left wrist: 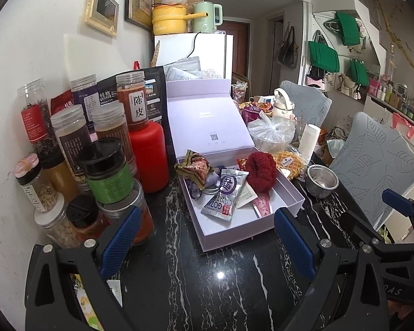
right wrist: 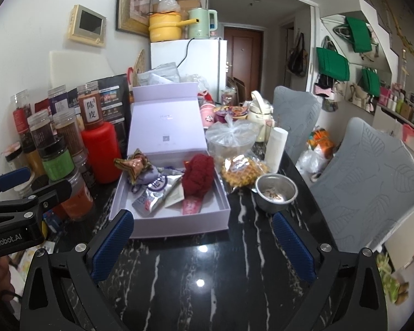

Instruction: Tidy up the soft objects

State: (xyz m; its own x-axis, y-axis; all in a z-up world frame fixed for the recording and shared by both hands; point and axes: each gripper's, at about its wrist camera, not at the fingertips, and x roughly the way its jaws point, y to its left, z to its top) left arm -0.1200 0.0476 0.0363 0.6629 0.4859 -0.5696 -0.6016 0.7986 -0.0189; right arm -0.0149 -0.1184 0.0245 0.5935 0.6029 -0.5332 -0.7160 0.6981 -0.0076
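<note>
An open lilac box (left wrist: pixel 287 193) (right wrist: pixel 179 222) sits on the black marble table, lid upright. Inside lie a dark red knitted piece (left wrist: pixel 262 171) (right wrist: pixel 197 175), silver snack packets (left wrist: pixel 225 193) (right wrist: pixel 154 193), a crumpled foil wrapper (left wrist: pixel 194 167) (right wrist: pixel 133 165) and a small lilac pouch (right wrist: pixel 146 176). A bagged waffle (left wrist: pixel 288 161) (right wrist: pixel 244 171) lies just right of the box. My left gripper (left wrist: pixel 207 237) is open and empty, in front of the box. My right gripper (right wrist: pixel 204 245) is open and empty, in front of the box too.
Several jars and a red bottle (left wrist: pixel 149 157) (right wrist: pixel 102 151) crowd the left side. A steel bowl (left wrist: pixel 321 180) (right wrist: pixel 276 193), a white cup (right wrist: pixel 276 149) and a bagged container (right wrist: pixel 230 138) stand right of the box. Grey chairs (right wrist: pixel 372 187) line the right edge.
</note>
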